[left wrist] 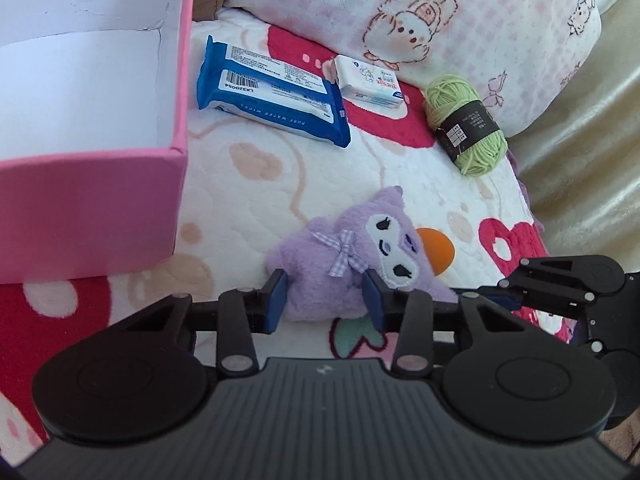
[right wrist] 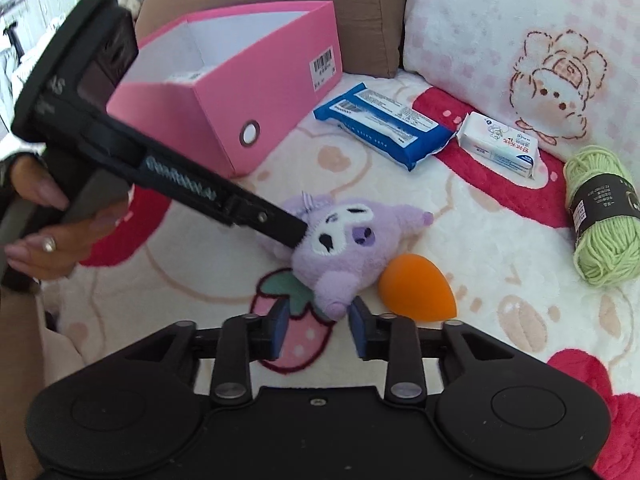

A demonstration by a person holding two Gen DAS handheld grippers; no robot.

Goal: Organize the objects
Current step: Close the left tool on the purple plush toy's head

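The left hand-held gripper (left wrist: 326,300) is covering the lower body of the purple plush toy (left wrist: 352,260), and the plush is hiding most of the orange sponge (left wrist: 438,252) in the left wrist view. The frame edges are cutting off the pink box (left wrist: 92,200) at left and top. Print on the blue wipes pack (left wrist: 272,100), the small white packet (left wrist: 370,80) and the label of the green yarn (left wrist: 466,124) is staying too small to read. In the right wrist view, the hand (right wrist: 48,236) is running off the left edge.
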